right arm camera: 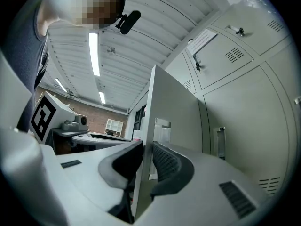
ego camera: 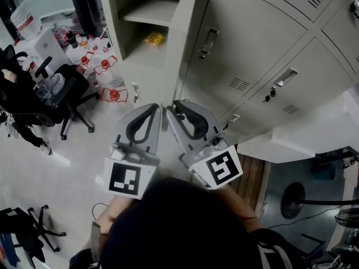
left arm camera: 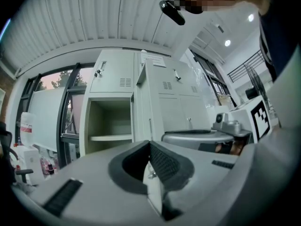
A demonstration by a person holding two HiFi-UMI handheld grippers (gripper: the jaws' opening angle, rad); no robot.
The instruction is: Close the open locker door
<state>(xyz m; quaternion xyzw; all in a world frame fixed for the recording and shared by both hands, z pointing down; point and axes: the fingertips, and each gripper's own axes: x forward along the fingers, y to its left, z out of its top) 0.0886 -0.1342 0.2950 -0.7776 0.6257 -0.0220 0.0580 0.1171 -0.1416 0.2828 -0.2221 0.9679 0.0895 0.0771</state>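
right gripper (right arm camera: pixel 146 147) clamps its ribbed pads, set narrow, on the free edge of the open pale grey metal locker door (right arm camera: pixel 171 107). the left gripper (left arm camera: pixel 148 146) looks pinched on the same edge, just beside it. holding the thin edge with both tools probably gives a firm hold for swinging the panel back toward its frame. the door stands out roughly square from the open compartment (ego camera: pixel 148 13), where a yellow packet (ego camera: pixel 155 38) lies on the lower level. hinges and any latch are not in view. the person's head covers the bottom of the head view. whether the left pads truly press the metal is hard to judge.
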